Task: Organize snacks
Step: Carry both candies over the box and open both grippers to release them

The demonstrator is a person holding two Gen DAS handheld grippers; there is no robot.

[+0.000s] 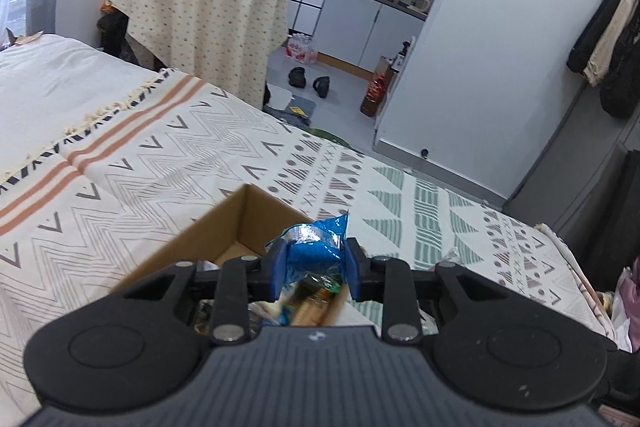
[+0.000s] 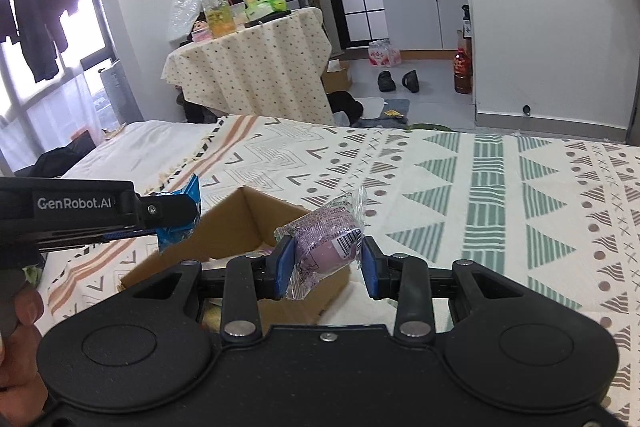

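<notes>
A: Right, both tools are loaded. The left tool (image 1: 314, 269) has its blue pads pressed into a blue packet (image 1: 316, 247), and the right tool (image 2: 326, 265) is pinching a purple wrapped snack (image 2: 328, 243); only its left pad is clearly pressed into the wrap, with a sliver showing at the other.

B: Where is the box?

A: The cardboard box (image 2: 240, 227) sits open on the bed (image 2: 480, 187), right under both tools. From the left wrist view the blue packet hangs over the box's near half, and other snacks (image 1: 308, 303) already lie inside, towards 6 o'clock.

B: So the step looks like dropping these in?

A: I'd judge so. Lower each one until it is below the rim before letting go, so the light wrappers don't skid off onto the blanket. The purple snack hangs near the box's 3 o'clock wall; I'd bring it towards 9 o'clock first.

B: Any crowding?

A: The left tool reaches in from 9 o'clock in the right wrist view, so the two are close. Release one at a time. The far corner of the box at 12 o'clock looks bare, and the bed around the box is open on every side I can see.
</notes>
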